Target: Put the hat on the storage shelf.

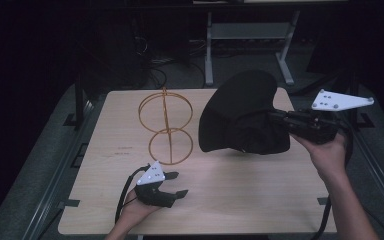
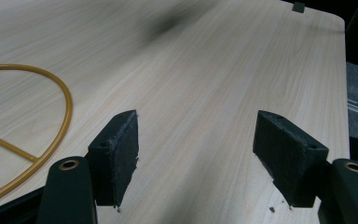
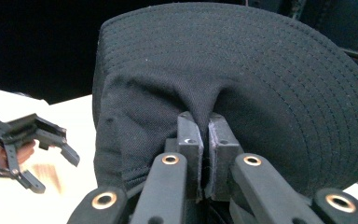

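Cap [image 1: 240, 117] of soft black cloth is hanging light and floppy above the tabletop's [image 1: 230, 190] far right, its crown bunching where the right claw [image 3: 204, 140] is pinching it fully closed; the stiff stitched brim is looking the firmer hold. Left claw [image 1: 172, 184] is resting wide open and empty near a wire stand [image 1: 166, 127], pale smooth wood lying bare in a dark room.

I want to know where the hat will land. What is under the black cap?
The black fabric cap hangs pinched in the right gripper. Under it lies the light wooden table; the patch right beneath is covered from sight.
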Motion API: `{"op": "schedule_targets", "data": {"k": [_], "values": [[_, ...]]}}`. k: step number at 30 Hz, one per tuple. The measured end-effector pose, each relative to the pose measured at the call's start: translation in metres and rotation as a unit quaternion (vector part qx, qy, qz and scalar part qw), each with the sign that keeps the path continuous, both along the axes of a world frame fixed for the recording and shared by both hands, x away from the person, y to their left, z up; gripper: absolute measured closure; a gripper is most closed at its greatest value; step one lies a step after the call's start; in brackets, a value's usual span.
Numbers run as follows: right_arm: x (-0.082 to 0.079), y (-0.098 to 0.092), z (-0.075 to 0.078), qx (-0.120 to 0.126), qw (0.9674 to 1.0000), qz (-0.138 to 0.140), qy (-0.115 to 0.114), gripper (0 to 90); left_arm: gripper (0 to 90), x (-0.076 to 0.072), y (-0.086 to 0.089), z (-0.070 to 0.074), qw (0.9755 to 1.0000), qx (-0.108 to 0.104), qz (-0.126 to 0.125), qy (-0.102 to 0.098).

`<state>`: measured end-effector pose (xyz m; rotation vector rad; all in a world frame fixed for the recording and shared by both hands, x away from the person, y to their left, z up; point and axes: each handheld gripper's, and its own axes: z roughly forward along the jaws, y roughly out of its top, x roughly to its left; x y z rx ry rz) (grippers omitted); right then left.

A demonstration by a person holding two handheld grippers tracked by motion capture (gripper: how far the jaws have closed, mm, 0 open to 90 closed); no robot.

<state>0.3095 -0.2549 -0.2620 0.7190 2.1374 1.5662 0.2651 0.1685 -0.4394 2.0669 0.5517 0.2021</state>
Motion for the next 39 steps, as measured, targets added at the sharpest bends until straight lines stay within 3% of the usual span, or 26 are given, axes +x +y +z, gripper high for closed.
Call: {"op": "schedule_targets", "data": {"k": [7, 10, 14, 18, 30, 33, 39], "values": [[0.003, 0.017, 0.018, -0.009, 0.9997, 0.019, -0.011, 85.7, 30.8, 0.001, 0.000, 0.000, 1.0000, -0.006, -0.001, 0.003], [0.005, 0.028, 0.028, -0.009, 0.9994, 0.030, -0.016, 85.7, 30.8, 0.001, 0.000, -0.001, 1.0000, 0.000, 0.000, 0.004], [0.008, 0.041, 0.037, -0.004, 0.9989, 0.041, -0.021, 85.7, 30.8, 0.001, -0.003, -0.002, 0.9998, -0.012, -0.006, 0.014], [0.015, 0.057, 0.044, -0.007, 0.9982, 0.054, -0.022, 85.7, 30.8, -0.001, -0.006, 0.000, 0.9998, -0.011, -0.013, 0.007], [0.035, 0.099, 0.055, -0.024, 0.9965, 0.080, -0.013, 85.7, 30.6, -0.002, -0.008, -0.003, 0.9999, 0.007, -0.012, -0.003], [0.040, 0.108, 0.057, -0.030, 0.9961, 0.083, -0.008, 85.7, 30.0, -0.002, -0.008, -0.004, 0.9992, 0.030, -0.019, -0.018], [0.048, 0.122, 0.058, -0.040, 0.9950, 0.092, 0.005, 85.7, 29.6, -0.002, -0.006, -0.004, 0.9992, 0.030, -0.020, -0.019]]}}
